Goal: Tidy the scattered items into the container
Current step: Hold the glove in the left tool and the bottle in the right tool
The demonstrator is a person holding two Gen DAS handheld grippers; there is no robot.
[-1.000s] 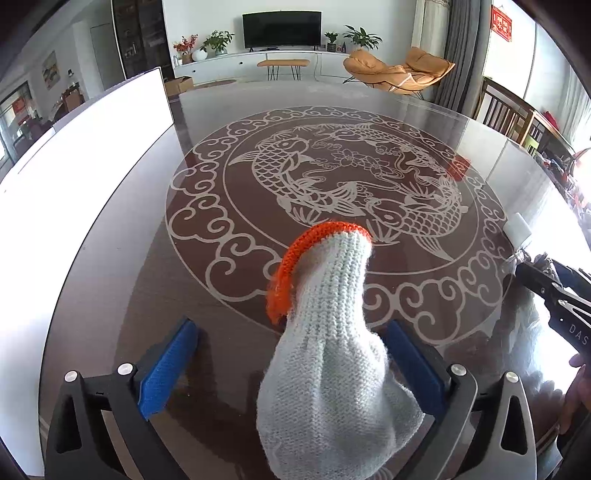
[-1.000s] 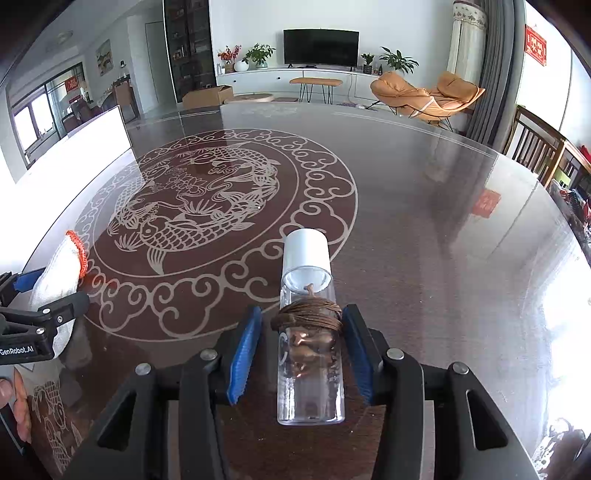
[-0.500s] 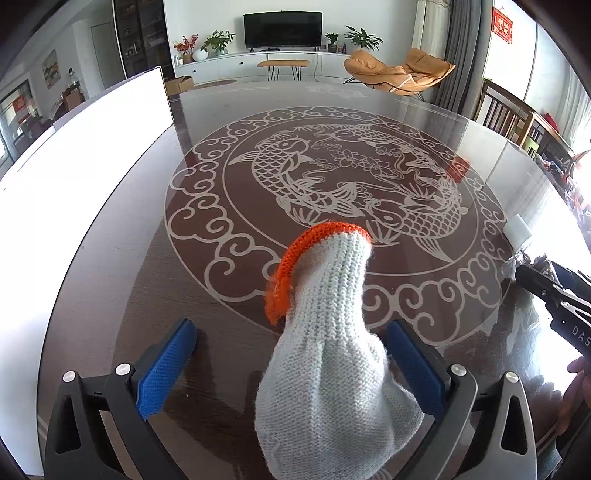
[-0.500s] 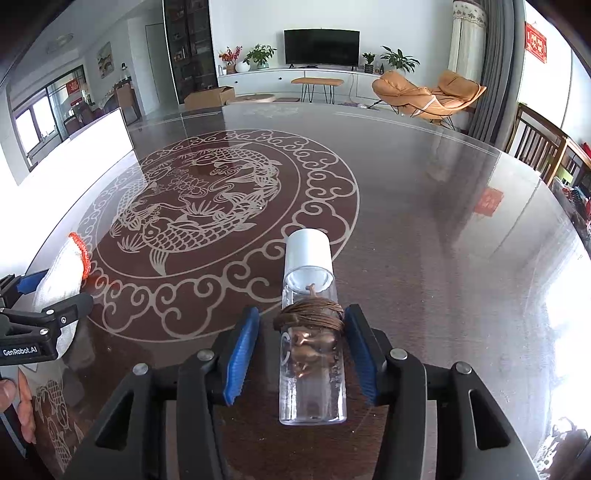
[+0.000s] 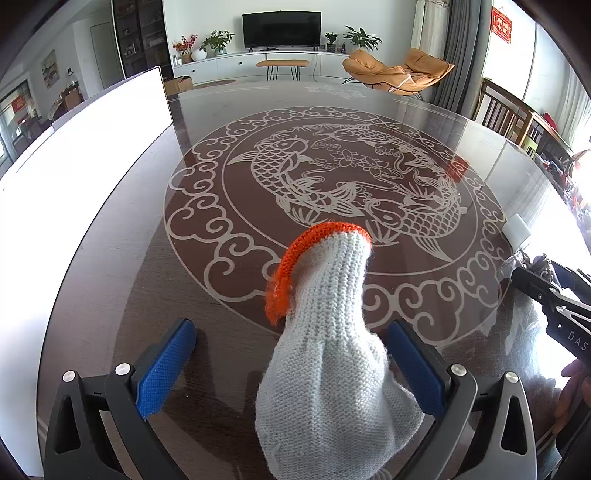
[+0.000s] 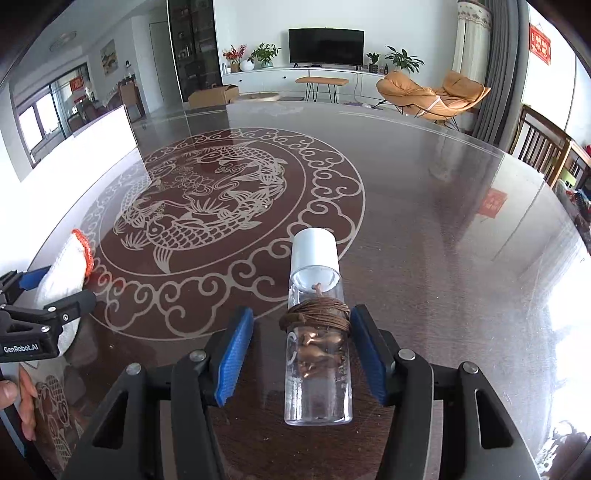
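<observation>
1. Right wrist view: "GenRobot.AI" printed in white on the left gripper (image 6: 55,295) body, at the left edge of the carp medallion (image 6: 207,218).
2. Left wrist view: letters "DAS" legible on the right gripper (image 5: 554,291) body, at the medallion's right edge; the rest is cut off.
3. Red wall hanging (image 5: 501,25) with gold characters, too small to read.
4. Clear bottle (image 6: 317,332), white cap, brown cord wound round it, brown pieces inside, lies on the glass table (image 6: 443,221) just off the medallion's near rim, cap pointing away.
5. Right gripper's jaws have just been opening; the bottle lies between them with a clear gap on the left, the right pad (image 6: 365,350) close beside the glass.
6. Knit glove (image 5: 332,350), white with orange cuff, lies on the medallion's near rim. Left gripper (image 5: 291,354) wide: left pad (image 5: 166,365) well clear, right pad touching or just beside the knit — cannot tell which.
7. Against a second ago: glove and left gripper unchanged; bottle in the same spot.
</observation>
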